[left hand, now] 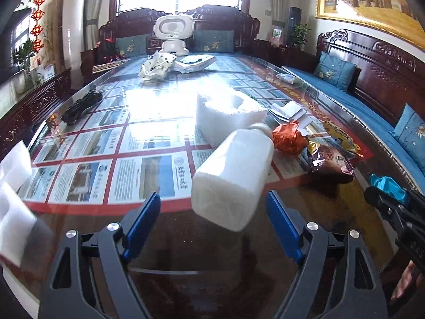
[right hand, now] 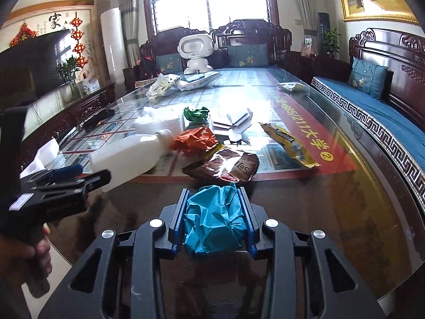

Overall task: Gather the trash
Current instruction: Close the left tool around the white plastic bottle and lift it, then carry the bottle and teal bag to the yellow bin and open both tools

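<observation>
Two grippers up: your right gripper (right hand: 213, 214) is clamped on the teal paper wad (right hand: 212, 220). Your left gripper (left hand: 213, 210) sits wide open, white bottle (left hand: 233, 175) lying on the glass table (left hand: 186, 239) between its fingers.

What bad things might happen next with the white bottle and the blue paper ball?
1. The white bottle lies on smooth glass between the open left tongs; it might roll or slip when squeezed.
2. The blue paper ball bulges out of the right tongs and might drop.
3. The brown wrapper lies just ahead and could get knocked.

Right tongs (right hand: 213, 219) clamp teal paper wad (right hand: 212, 220).
</observation>
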### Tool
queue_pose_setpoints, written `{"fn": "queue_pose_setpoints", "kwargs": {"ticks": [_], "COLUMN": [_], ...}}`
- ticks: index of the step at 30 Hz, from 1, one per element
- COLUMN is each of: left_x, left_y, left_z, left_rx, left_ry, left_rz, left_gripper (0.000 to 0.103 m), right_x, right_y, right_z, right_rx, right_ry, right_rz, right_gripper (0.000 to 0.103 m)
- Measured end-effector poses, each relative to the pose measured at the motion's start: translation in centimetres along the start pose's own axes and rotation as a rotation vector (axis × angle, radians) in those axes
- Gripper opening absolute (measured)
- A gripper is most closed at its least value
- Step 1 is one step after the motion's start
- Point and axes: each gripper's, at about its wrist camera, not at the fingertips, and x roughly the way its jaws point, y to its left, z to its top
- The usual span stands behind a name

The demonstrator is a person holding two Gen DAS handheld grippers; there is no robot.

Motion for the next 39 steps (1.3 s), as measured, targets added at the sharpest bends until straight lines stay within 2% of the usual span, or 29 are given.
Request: {"fn": "queue_pose_setpoints", "kwargs": {"ticks": [4, 6, 8, 13, 17, 19, 21, 28, 39], "left_x": [2.5, 3.3, 3.5, 3.8, 4.5, 5.1, 5.4, 4.6, 0.3], "left_y": [0.6, 0.8, 0.8, 0.2, -0.3, -0.6, -0.7, -0.8, -2.6], "left_z": [1.1, 1.5, 1.9, 3.4, 4.0, 3.9, 3.6, 3.2, 1.6], "left_rx": [0.002, -0.017, -0.024, 0.032, 0.067, 0.079, 0.073, 0.042, 0.053], "left_ry": [0.072, 0.114, 0.118, 0.1, 0.122, 0.153, 0.171, 0.155, 0.105], "left_rz": [-0.086, -0.173, -0.191, -0.17, -0.157, -0.168, -0.182, -0.154, -0.167], "left_gripper": [0.081, 0.081, 0.081, 0.081, 0.079, 0.064, 0.057, 0.054, 0.051], "right_x": [0.1, 0.2, 0.2, 0.5, 0.5, 0.4, 0.2, -0.1, -2.1], "right_y": [0.3, 0.4, 0.5, 0.7, 0.5, 0.4, 0.3, 0.1, 0.4], "right_z": [0.2, 0.3, 0.3, 0.1, -0.1, -0.1, 0.0, -0.2, -0.5], "right_rx": [0.004, 0.003, 0.002, 0.004, 0.008, 0.014, 0.014, 0.016, 0.013], "right_ry": [-0.001, -0.002, -0.002, 0.004, 0.009, 0.007, 0.003, -0.003, -0.027], "right_rz": [0.014, 0.018, 0.02, 0.025, 0.026, 0.028, 0.027, 0.028, 0.033], "right_gripper": [0.036, 0.036, 0.036, 0.036, 0.036, 0.036, 0.036, 0.036, 0.036]}}
